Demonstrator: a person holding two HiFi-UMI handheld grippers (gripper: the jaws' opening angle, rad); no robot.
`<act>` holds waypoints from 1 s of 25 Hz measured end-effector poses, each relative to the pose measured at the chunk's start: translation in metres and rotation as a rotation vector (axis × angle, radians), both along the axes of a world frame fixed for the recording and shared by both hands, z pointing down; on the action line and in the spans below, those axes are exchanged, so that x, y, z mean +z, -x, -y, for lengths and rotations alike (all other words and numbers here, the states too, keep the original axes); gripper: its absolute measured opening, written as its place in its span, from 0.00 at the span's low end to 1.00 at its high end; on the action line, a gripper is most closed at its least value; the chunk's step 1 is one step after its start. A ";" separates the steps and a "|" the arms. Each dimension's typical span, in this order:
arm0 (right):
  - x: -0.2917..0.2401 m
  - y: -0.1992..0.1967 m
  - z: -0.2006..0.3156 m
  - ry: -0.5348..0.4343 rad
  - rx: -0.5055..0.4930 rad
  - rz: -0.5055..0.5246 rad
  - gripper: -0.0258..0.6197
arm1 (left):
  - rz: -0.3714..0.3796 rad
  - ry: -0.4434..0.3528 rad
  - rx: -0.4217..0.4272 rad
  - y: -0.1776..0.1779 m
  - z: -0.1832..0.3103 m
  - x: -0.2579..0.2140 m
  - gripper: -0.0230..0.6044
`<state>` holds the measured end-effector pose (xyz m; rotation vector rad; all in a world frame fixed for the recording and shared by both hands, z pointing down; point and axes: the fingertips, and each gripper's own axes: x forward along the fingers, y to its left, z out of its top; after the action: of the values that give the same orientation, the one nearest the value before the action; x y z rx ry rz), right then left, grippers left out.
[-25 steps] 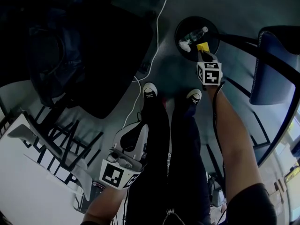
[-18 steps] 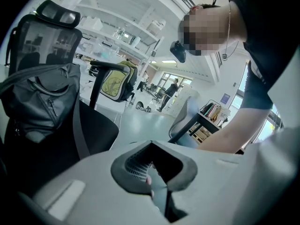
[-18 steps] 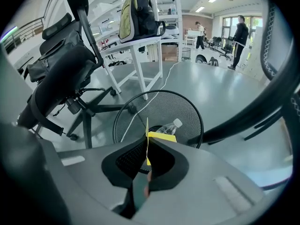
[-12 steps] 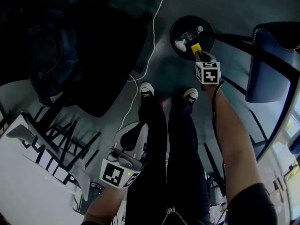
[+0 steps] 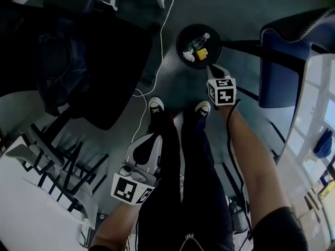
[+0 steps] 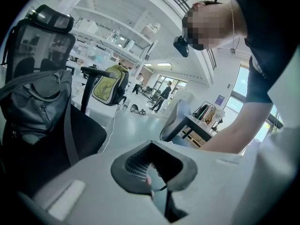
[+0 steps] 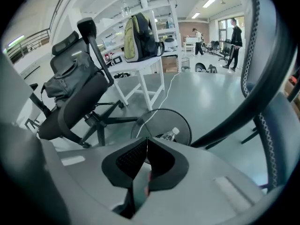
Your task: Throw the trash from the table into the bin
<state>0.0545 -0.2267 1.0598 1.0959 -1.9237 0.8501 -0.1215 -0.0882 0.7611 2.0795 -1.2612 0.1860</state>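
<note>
Right gripper (image 5: pixel 210 67) hovers just short of the black bin (image 5: pixel 181 35), jaws pressed together on nothing. Ahead of it, inside the bin: yellow scrap (image 5: pixel 201 52), bottle (image 5: pixel 198 40), white wad (image 5: pixel 188 55). Left gripper (image 5: pixel 146 143), also closed and empty, hangs beside the person's legs (image 5: pixel 178 156) over smooth grey floor (image 5: pixel 235 14), black office chair (image 5: pixel 99 61) to its left.

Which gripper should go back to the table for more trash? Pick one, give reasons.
Left, probably. The left gripper hangs empty, fingers together, beside the white table; the right gripper is stretched out at the bin, away from it. No trash shows there.
</note>
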 end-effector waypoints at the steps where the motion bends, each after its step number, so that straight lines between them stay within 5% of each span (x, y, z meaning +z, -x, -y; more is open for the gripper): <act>1: -0.019 0.004 -0.007 -0.010 -0.014 0.012 0.09 | -0.002 -0.005 0.004 -0.002 0.000 -0.009 0.04; 8: -0.206 0.020 -0.074 -0.066 -0.027 0.188 0.09 | 0.004 -0.073 0.038 -0.017 0.001 -0.115 0.04; 17: -0.458 -0.007 -0.100 -0.228 0.036 0.352 0.08 | 0.061 -0.326 0.116 -0.013 0.036 -0.282 0.04; 25: -0.648 -0.019 -0.092 -0.483 0.085 0.453 0.08 | 0.111 -0.531 0.151 -0.001 0.054 -0.423 0.04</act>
<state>0.0732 -0.1349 0.4117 1.3558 -2.5674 0.7412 -0.1203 -0.1420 0.3383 2.6521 -1.3217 0.0332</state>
